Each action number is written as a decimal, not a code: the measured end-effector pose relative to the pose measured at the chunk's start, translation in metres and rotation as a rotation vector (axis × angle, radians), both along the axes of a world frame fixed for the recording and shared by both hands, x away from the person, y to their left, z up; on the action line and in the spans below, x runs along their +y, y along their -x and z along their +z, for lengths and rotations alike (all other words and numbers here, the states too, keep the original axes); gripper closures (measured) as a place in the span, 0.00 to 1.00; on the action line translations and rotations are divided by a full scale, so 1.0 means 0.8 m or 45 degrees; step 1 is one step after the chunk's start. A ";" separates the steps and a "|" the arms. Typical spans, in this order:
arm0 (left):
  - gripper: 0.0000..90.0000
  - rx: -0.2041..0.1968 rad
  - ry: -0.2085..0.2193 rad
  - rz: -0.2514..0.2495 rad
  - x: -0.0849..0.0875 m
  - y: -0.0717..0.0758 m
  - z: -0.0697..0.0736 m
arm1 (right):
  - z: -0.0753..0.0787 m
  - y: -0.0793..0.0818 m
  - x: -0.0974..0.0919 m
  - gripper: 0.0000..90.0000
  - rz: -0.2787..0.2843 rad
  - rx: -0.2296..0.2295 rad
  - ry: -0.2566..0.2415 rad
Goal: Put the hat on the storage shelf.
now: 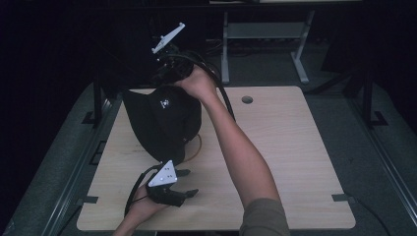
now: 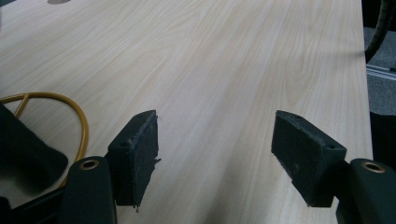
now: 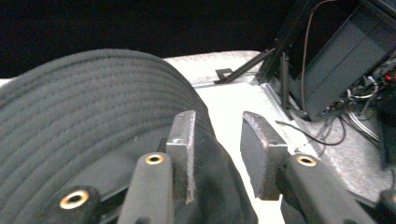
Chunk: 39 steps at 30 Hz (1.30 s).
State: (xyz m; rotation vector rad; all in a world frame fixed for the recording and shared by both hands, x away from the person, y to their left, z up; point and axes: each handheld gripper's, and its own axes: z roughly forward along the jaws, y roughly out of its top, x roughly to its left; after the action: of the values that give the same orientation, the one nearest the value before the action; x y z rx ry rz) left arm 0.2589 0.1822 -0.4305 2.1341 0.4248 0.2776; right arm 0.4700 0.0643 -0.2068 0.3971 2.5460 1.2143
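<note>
Black cloth of a brimmed hat [image 1: 164, 120] lies on the bench [image 1: 290, 157], between the two tongs and near the far left part of the board. Right tongs [image 1: 164, 73] sit at the hat's far edge, held in the person's right hand [image 1: 199, 82], whose forearm reaches across the bench from the near side. In the right gripper view these right tongs [image 3: 216, 140] stand parted with a plain gap between the pads; the stitched brim of the hat [image 3: 93, 121] rises just beside and beyond one pad [image 3: 183, 140], and dark cloth bunches below and against that pad, while the other pad stands clear over the pale bench. Nothing is pinched between them. Left tongs [image 1: 189, 183] lie low at the near edge, just on the near side of the hat, in the person's left hand [image 1: 140, 209]. Seen in the left gripper view, the left tongs [image 2: 215, 144] are spread wide over bare wood grain, with nothing between the pads [image 2: 140, 149]. To one side of them a thin yellow hoop [image 2: 70, 105] lies flat on the bench, running under the hat's dark edge [image 2: 28, 154]; the same yellow hoop [image 1: 196, 147] peeks out beside the hat in the high view.
</note>
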 end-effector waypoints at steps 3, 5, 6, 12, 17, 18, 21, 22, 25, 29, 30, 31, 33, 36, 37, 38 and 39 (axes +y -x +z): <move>0.35 -0.009 -0.006 -0.003 0.000 0.002 0.000 | 0.001 0.005 -0.011 0.66 -0.003 0.029 -0.054; 0.35 -0.010 -0.008 -0.006 -0.001 0.003 0.001 | 0.002 0.008 -0.019 0.63 0.001 0.029 -0.095; 0.35 -0.010 -0.002 -0.003 -0.001 0.004 0.001 | 0.001 0.010 -0.021 0.62 -0.003 0.037 -0.103; 0.35 -0.005 -0.010 -0.003 0.000 0.008 0.002 | -0.009 0.017 -0.049 0.56 0.000 0.063 -0.158; 0.35 0.004 0.011 0.001 0.000 0.007 0.001 | -0.019 0.024 -0.082 0.51 -0.019 0.092 -0.234; 0.35 0.004 0.012 -0.002 0.000 0.007 0.001 | -0.020 0.025 -0.087 0.50 -0.023 0.093 -0.240; 0.35 0.013 0.013 -0.007 -0.002 0.007 0.001 | -0.024 0.031 -0.107 0.48 -0.039 0.106 -0.265; 0.35 0.013 0.018 -0.011 -0.002 0.007 0.000 | -0.025 0.032 -0.114 0.47 -0.044 0.111 -0.278; 0.35 0.018 0.019 -0.013 -0.004 0.007 -0.001 | -0.029 0.037 -0.133 0.45 -0.068 0.130 -0.306; 0.34 0.021 0.015 -0.020 -0.004 0.007 -0.001 | -0.036 0.043 -0.154 0.42 -0.095 0.156 -0.339; 0.34 0.021 0.019 -0.019 -0.004 0.007 -0.001 | -0.039 0.044 -0.159 0.41 -0.098 0.156 -0.338; 0.34 0.022 0.025 -0.019 -0.004 0.007 -0.001 | -0.041 0.046 -0.164 0.39 -0.111 0.169 -0.336; 0.34 0.010 0.006 -0.033 -0.004 0.007 -0.001 | -0.045 0.049 -0.171 0.39 -0.121 0.176 -0.341; 0.34 0.013 0.020 -0.023 -0.004 0.008 -0.001 | -0.051 0.056 -0.184 0.38 -0.139 0.166 -0.349; 0.34 0.012 0.022 -0.019 -0.003 0.008 -0.001 | -0.052 0.058 -0.189 0.37 -0.147 0.169 -0.352; 0.34 0.011 0.022 -0.018 -0.003 0.008 -0.001 | -0.054 0.060 -0.192 0.37 -0.152 0.166 -0.356; 0.34 0.019 0.026 -0.014 -0.003 0.008 -0.001 | -0.055 0.062 -0.195 0.37 -0.154 0.162 -0.357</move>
State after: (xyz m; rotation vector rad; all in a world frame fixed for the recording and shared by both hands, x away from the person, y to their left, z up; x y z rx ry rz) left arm 0.2528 0.1802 -0.4314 2.1191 0.4227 0.2498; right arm 0.4205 -0.0918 -0.2504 0.7012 2.4146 1.5479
